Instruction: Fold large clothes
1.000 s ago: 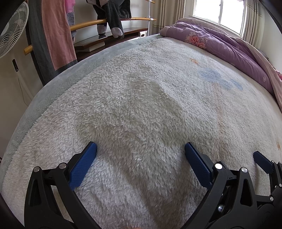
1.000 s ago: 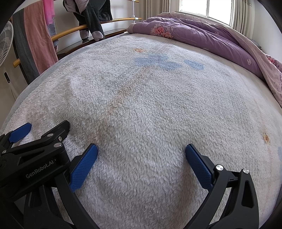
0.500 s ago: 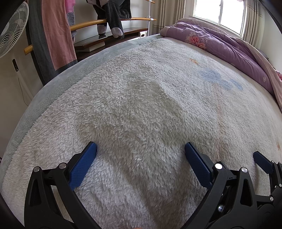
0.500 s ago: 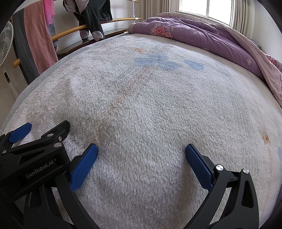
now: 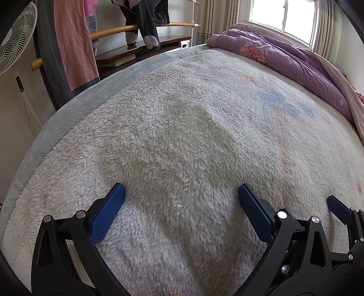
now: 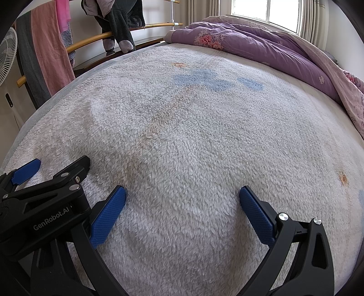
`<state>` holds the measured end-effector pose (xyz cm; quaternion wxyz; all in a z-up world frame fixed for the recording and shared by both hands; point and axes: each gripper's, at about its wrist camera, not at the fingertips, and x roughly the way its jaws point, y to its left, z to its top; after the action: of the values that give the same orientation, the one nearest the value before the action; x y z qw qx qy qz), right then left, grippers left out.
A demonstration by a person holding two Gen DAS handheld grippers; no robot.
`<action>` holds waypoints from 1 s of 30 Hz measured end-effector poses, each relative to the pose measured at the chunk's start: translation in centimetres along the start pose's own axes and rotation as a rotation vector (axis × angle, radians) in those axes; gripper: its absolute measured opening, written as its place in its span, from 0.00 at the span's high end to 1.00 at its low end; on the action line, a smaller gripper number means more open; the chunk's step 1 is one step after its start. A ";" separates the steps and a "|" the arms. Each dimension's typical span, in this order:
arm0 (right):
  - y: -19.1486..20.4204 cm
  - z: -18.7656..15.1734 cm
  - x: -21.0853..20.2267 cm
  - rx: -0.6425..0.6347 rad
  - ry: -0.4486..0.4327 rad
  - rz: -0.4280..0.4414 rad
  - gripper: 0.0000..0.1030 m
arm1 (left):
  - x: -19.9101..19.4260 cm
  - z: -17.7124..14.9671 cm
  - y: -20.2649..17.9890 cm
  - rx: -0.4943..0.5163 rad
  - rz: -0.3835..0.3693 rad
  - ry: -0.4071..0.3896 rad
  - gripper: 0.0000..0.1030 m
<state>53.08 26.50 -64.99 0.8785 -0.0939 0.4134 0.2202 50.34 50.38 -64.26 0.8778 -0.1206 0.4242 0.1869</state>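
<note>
A large fluffy white fleece cover [image 5: 193, 136] with faint blue and orange marks lies spread flat over the bed; it fills the right wrist view too [image 6: 204, 136]. My left gripper [image 5: 182, 211] is open and empty, low over its near part. My right gripper [image 6: 183, 213] is open and empty just to the right of the left one. One right fingertip [image 5: 339, 208] shows at the right edge of the left wrist view, and the left gripper's body [image 6: 45, 198] shows at the left of the right wrist view. No other garment lies on the cover.
A purple quilt [image 5: 291, 61] is bunched along the far right side of the bed. A wooden rail [image 5: 118, 30] beyond the left bed edge carries a pink towel [image 5: 70, 43] and a dark grey garment [image 5: 147, 20]. A white fan [image 5: 16, 41] stands far left.
</note>
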 end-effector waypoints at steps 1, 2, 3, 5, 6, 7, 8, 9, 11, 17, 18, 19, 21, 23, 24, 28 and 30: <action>0.0 0.0 0.0 0.000 0.000 0.000 0.07 | 0.0 0.0 0.0 0.000 0.000 0.000 0.05; 0.0 0.0 0.0 0.000 0.000 0.000 0.07 | 0.0 0.0 0.0 0.000 0.000 0.000 0.05; 0.0 0.0 0.0 0.000 0.000 0.000 0.07 | 0.0 0.0 0.0 0.000 0.000 0.000 0.05; 0.0 0.0 0.0 0.000 0.000 0.000 0.07 | 0.0 0.0 0.0 0.000 0.000 0.000 0.05; 0.0 0.0 0.0 0.000 0.000 0.000 0.07 | 0.0 -0.1 0.0 0.000 0.000 0.000 0.05; 0.0 0.0 0.0 0.000 0.000 0.000 0.07 | -0.1 0.0 0.0 0.000 0.001 0.000 0.05; 0.0 0.0 0.0 0.000 0.000 0.000 0.07 | 0.0 -0.1 0.0 0.000 0.001 0.000 0.05; 0.0 0.0 0.0 0.000 0.000 0.000 0.07 | 0.0 -0.1 0.0 -0.001 0.000 0.000 0.05; 0.0 0.0 0.0 0.000 0.000 0.000 0.07 | 0.0 -0.1 0.0 -0.001 0.001 0.000 0.05; 0.0 0.0 0.0 0.000 0.000 0.000 0.07 | -0.1 -0.1 0.0 -0.001 0.001 0.000 0.05; 0.0 0.0 0.0 0.000 0.000 0.000 0.07 | 0.0 -0.1 0.0 -0.001 0.001 -0.001 0.05; 0.0 0.0 0.0 0.000 0.000 0.000 0.07 | -0.1 -0.1 0.0 -0.001 0.000 0.000 0.05; 0.0 0.0 0.0 0.000 0.000 0.000 0.07 | 0.0 -0.2 0.0 -0.001 0.001 -0.001 0.05; 0.0 0.0 0.0 0.000 0.000 0.000 0.07 | -0.1 -0.2 0.0 -0.002 0.001 -0.001 0.05; 0.0 0.0 0.0 0.000 0.000 0.000 0.07 | -0.1 -0.2 0.0 -0.002 0.001 -0.001 0.05; 0.0 0.0 0.0 0.000 0.000 0.000 0.07 | -0.1 -0.2 0.0 -0.002 0.001 -0.001 0.05; 0.0 0.0 0.0 0.000 0.000 0.000 0.07 | -0.1 -0.2 0.0 -0.002 0.001 -0.001 0.05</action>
<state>53.06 26.51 -65.00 0.8786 -0.0939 0.4133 0.2201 50.14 50.30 -64.31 0.8778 -0.1212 0.4238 0.1878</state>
